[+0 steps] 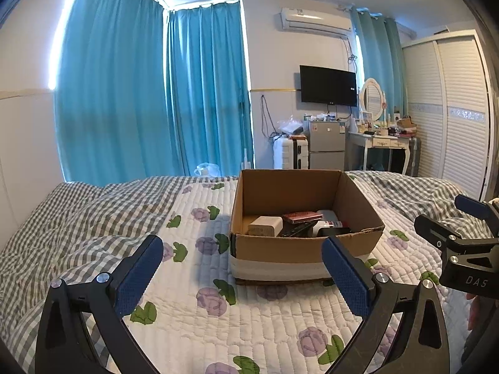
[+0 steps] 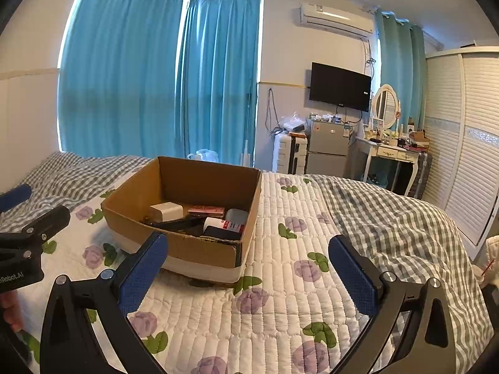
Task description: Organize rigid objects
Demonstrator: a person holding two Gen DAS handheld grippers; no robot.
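Observation:
An open cardboard box (image 1: 280,246) (image 2: 199,244) stands on the quilted floral bedspread. Inside lie a white charger block (image 1: 265,225) (image 2: 167,210), a dark red wallet (image 1: 302,216) (image 2: 205,209), a white bottle with a red label (image 2: 224,223) and dark flat items. My left gripper (image 1: 243,268) is open and empty, just in front of the box. My right gripper (image 2: 249,269) is open and empty, in front of the box's right corner. The right gripper also shows in the left wrist view (image 1: 436,215), and the left gripper in the right wrist view (image 2: 37,205).
A grey checked blanket (image 1: 78,218) (image 2: 389,218) lies on both sides of the floral quilt (image 1: 249,311). Beyond the bed stand a suitcase (image 1: 290,152), a small fridge (image 1: 327,146), a dressing table (image 1: 383,143) and a wardrobe (image 1: 452,109). Teal curtains (image 1: 140,93) hang behind.

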